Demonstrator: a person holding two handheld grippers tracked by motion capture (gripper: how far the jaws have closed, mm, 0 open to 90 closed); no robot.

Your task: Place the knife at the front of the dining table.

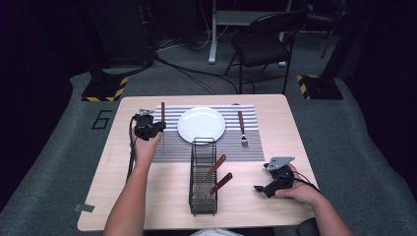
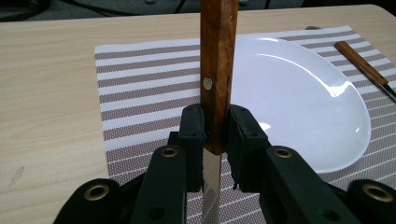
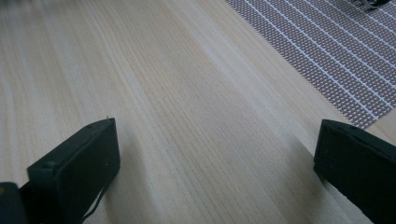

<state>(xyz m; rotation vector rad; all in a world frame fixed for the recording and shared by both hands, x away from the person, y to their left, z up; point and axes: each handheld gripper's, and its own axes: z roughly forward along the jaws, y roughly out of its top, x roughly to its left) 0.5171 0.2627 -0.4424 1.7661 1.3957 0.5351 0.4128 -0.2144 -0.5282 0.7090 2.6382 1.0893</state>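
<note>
My left gripper [image 1: 158, 124] [image 2: 215, 126] is shut on a wooden-handled knife [image 1: 163, 110] [image 2: 217, 70], gripping it where handle meets blade. The handle points away from me and the steel blade runs back between the jaws. It hovers over the left part of a striped placemat [image 1: 172, 142] [image 2: 140, 93], just left of a white plate [image 1: 201, 125] [image 2: 299, 93]. A wooden-handled fork [image 1: 241, 127] [image 2: 364, 70] lies on the mat right of the plate. My right gripper [image 1: 263, 178] [image 3: 215, 158] rests open at the table's near right, with only bare wood between its jaws.
A black wire basket [image 1: 203, 206] stands at the near middle of the table, holding two more wooden-handled utensils [image 1: 216, 166]. The placemat's corner [image 3: 336, 56] lies beyond the right jaws. A folding chair [image 1: 260, 39] stands past the table's far edge.
</note>
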